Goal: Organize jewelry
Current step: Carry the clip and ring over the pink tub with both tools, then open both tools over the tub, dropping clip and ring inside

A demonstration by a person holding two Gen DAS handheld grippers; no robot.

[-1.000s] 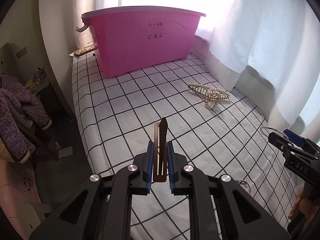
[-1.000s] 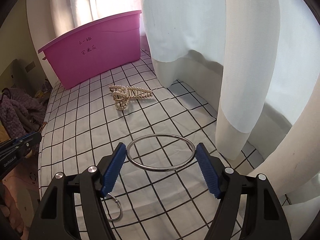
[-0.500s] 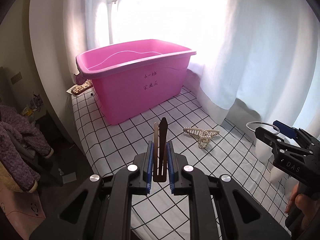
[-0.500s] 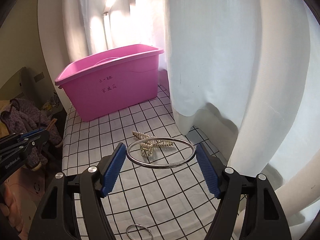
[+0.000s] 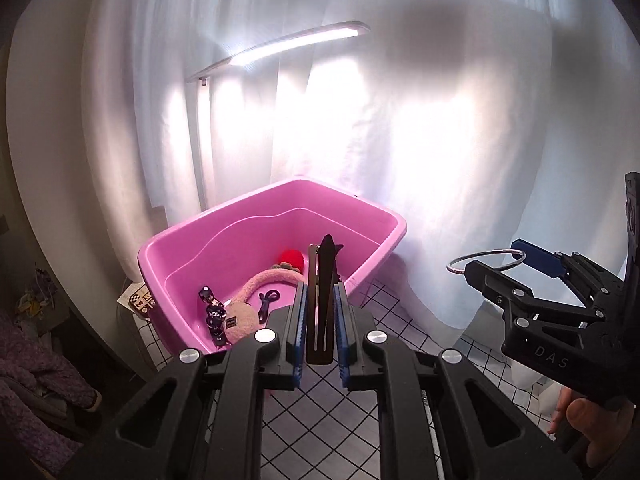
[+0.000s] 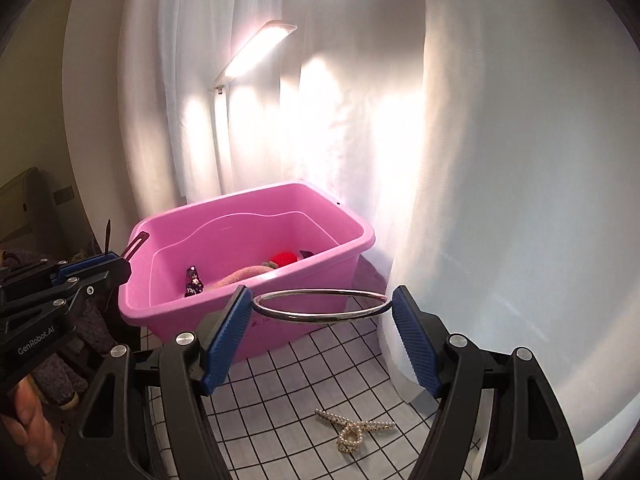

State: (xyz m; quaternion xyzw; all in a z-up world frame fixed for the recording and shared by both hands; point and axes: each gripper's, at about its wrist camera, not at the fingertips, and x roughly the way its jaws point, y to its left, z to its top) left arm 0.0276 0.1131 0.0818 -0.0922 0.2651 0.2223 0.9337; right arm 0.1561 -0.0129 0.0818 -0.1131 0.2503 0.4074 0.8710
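My left gripper [image 5: 320, 312] is shut on a dark brown hair clip [image 5: 323, 280] that stands upright between the blue pads, held high in front of the pink bin [image 5: 384, 236]. My right gripper [image 6: 322, 322] is shut on a silver bangle [image 6: 320, 306], gripped across its width and lying level above the bin's near rim [image 6: 256, 280]. The bangle [image 5: 486, 262] and right gripper [image 5: 520, 276] also show at the right of the left wrist view. Inside the bin lie a pink plush band [image 5: 256, 292], a red pom-pom [image 5: 290, 258] and a dark keychain [image 5: 212, 312]. A pearl hair claw [image 6: 354, 430] lies on the checked sheet.
White curtains [image 6: 500, 160] hang close on the right and behind the bin, with a lit lamp bar [image 5: 296, 46] above. The checked sheet [image 6: 320, 364] covers the surface below. Purple clothing [image 5: 36, 368] is piled at the left. A person's hand [image 5: 588, 420] holds the right gripper.
Both grippers have risen and moved toward the pink bin with clip and bangle still held. The bin's inside now shows, and the pearl claw has dropped low in the right wrist view.
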